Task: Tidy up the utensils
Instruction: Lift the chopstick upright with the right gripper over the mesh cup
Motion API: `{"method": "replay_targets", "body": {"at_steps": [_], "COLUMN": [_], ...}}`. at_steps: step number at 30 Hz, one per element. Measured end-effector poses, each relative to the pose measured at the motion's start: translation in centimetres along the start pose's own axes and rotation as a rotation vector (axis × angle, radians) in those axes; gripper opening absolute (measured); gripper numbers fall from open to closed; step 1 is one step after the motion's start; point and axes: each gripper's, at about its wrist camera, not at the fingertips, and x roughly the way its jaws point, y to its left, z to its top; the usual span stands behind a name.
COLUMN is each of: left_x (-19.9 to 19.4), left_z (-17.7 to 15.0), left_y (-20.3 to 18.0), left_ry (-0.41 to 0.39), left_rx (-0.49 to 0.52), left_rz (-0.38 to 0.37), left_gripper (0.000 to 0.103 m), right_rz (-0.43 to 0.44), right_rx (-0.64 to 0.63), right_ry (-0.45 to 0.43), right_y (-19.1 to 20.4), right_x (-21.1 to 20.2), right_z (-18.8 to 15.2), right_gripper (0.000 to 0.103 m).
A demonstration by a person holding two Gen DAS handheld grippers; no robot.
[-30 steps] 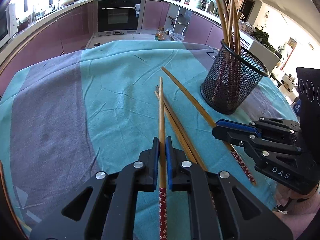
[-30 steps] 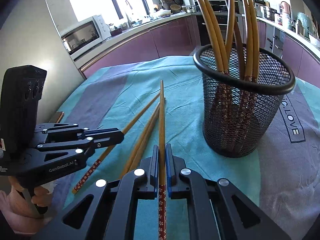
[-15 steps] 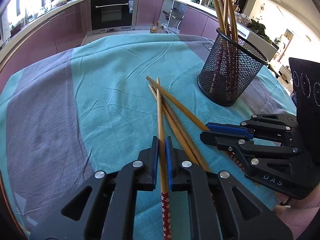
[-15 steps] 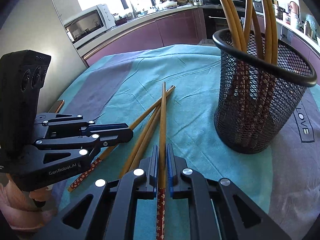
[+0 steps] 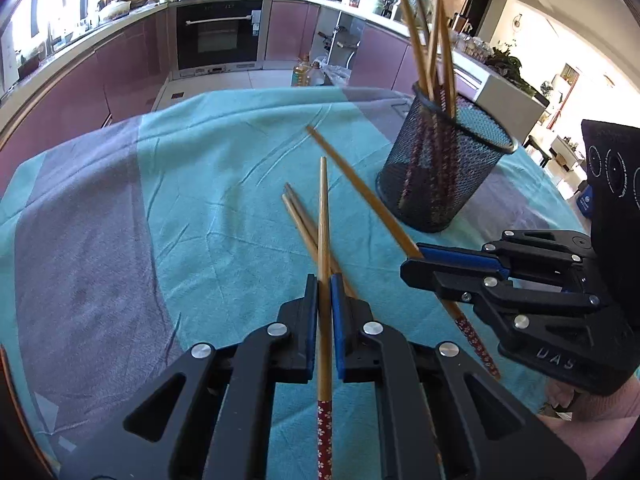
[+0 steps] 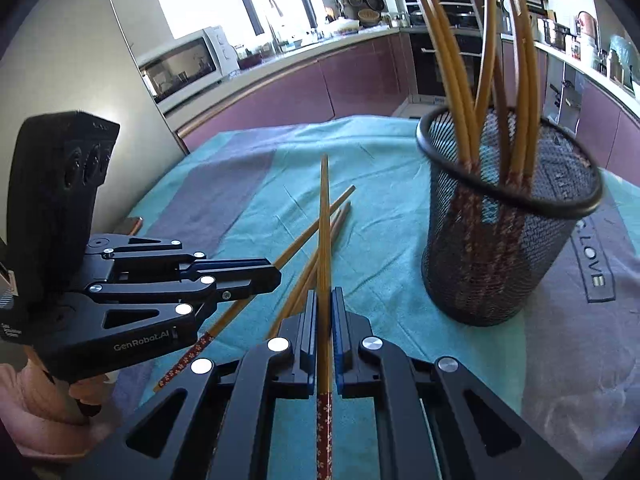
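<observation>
My left gripper [image 5: 324, 288] is shut on a bamboo chopstick [image 5: 323, 220] with a red flowered end, held above the cloth. My right gripper [image 6: 324, 300] is shut on another such chopstick [image 6: 323, 220], also lifted. In the left wrist view the right gripper [image 5: 412, 264] is at the right with its chopstick [image 5: 360, 188] slanting up-left. In the right wrist view the left gripper [image 6: 268, 276] is at the left. Two more chopsticks [image 5: 300, 220] lie on the cloth below. A black mesh holder [image 6: 500, 240] with several chopsticks stands to the right.
A teal and grey tablecloth [image 5: 180, 200] covers the round table. Kitchen counters, an oven [image 5: 218, 36] and a microwave [image 6: 180, 64] stand beyond the table. The holder also shows in the left wrist view [image 5: 440, 176].
Both grippers have lifted with their chopsticks off the cloth and pulled back a little. The held chopsticks now cross above the two left lying on the table.
</observation>
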Motion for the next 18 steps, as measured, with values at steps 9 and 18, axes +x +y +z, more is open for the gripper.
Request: {"method": "replay_targets", "body": {"at_steps": [9,18], "left_x": [-4.6,-8.6], "left_z": [1.4,2.4], "left_y": [-0.8,-1.7], "left_ry": [-0.089,-0.181], "left_rx": [0.024,0.047], "left_rz": [-0.086,-0.135], "left_gripper": [0.007,0.007], "right_rz": [-0.004,-0.026], "right_rx": [0.009,0.022], "right_ry": [-0.105,-0.207], "right_y": [-1.0,-2.2], "right_x": [-4.3,-8.1], "right_z": [0.4,1.1], "right_gripper": [0.006,0.006]}}
